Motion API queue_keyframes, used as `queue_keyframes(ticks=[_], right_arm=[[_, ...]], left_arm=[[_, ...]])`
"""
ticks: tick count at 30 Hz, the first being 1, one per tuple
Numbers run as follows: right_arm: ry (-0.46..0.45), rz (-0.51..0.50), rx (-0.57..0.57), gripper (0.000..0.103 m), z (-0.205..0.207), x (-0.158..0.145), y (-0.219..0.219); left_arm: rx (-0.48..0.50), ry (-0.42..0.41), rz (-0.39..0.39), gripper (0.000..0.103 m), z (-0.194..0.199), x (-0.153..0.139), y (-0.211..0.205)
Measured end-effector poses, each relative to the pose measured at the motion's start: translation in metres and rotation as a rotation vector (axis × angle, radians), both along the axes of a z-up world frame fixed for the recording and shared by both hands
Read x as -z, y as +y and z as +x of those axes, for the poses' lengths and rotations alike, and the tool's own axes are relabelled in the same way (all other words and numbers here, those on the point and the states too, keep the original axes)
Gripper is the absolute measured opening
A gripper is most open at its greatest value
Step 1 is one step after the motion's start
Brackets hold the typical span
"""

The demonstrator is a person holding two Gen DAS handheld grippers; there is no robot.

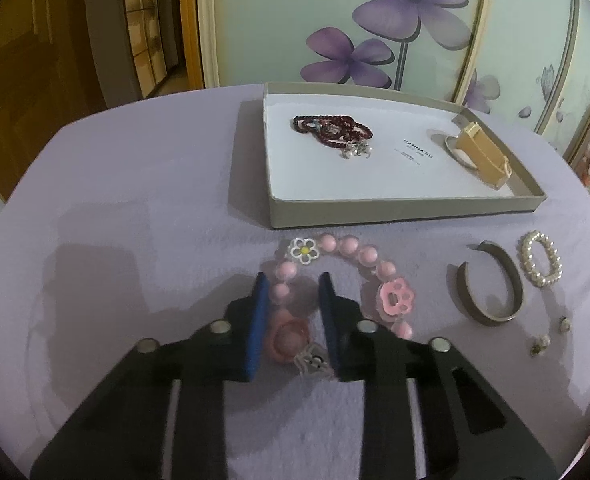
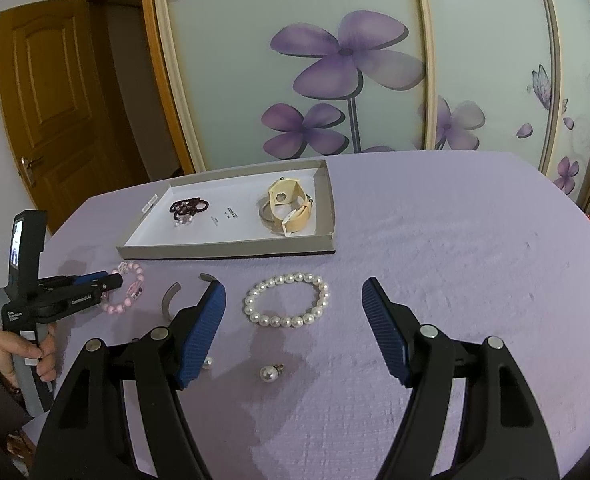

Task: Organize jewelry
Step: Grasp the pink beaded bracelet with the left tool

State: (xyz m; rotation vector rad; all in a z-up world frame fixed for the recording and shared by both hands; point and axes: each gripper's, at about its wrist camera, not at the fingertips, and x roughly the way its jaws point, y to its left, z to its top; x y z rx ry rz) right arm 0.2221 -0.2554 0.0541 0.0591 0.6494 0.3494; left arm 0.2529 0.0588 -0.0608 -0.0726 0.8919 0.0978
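Left gripper (image 1: pixel 293 290) narrows around the pink bead bracelet (image 1: pixel 337 280), grip unclear, while right gripper (image 2: pixel 293 300) hangs wide, empty, above the pearl bracelet (image 2: pixel 287 300).

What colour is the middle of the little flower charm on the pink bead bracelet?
Yellow, clearest in the left wrist view.

Tablecloth (image 2: pixel 455 240): plain lilac. Box tray (image 1: pixel 375 212): grey-beige walls, white floor with small black print. Bracelet (image 1: pixel 347 248): pink beads, a white flower charm with yellow centre, a pink paw charm. Pearl bracelet (image 2: pixel 287 300): white. Bangle (image 1: pixel 491 292): dull grey. Beads in tray (image 1: pixel 331 128): dark red. Wardrobe panels (image 2: pixel 295 60): pale green, purple flowers. Gripper fingers (image 2: pixel 203 332): blue pads, ribbed, on black.
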Motion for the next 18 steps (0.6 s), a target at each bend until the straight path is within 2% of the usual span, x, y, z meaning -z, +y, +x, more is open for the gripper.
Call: queue_keyframes(ticks=[4, 7, 8, 13, 18], right_arm=[[0.003, 0.006, -0.010, 0.072, -0.002, 0.000, 0.003], [0.004, 0.010, -0.015, 0.072, -0.004, 0.000, 0.004], [0.004, 0.011, -0.016, 0.072, -0.005, 0.000, 0.004], [0.006, 0.009, -0.010, 0.072, -0.008, 0.001, 0.002], [0.025, 0.013, -0.001, 0.072, -0.008, 0.006, -0.003]], left_arm=[[0.012, 0.006, 0.031, 0.023, 0.000, 0.000, -0.006], [0.024, 0.008, 0.063, 0.014, 0.000, 0.000, -0.011], [0.024, 0.008, 0.066, 0.013, 0.000, 0.000, -0.012], [0.022, -0.012, -0.022, 0.013, -0.005, -0.004, -0.001], [0.044, -0.092, -0.077, 0.013, -0.021, -0.031, 0.006]])
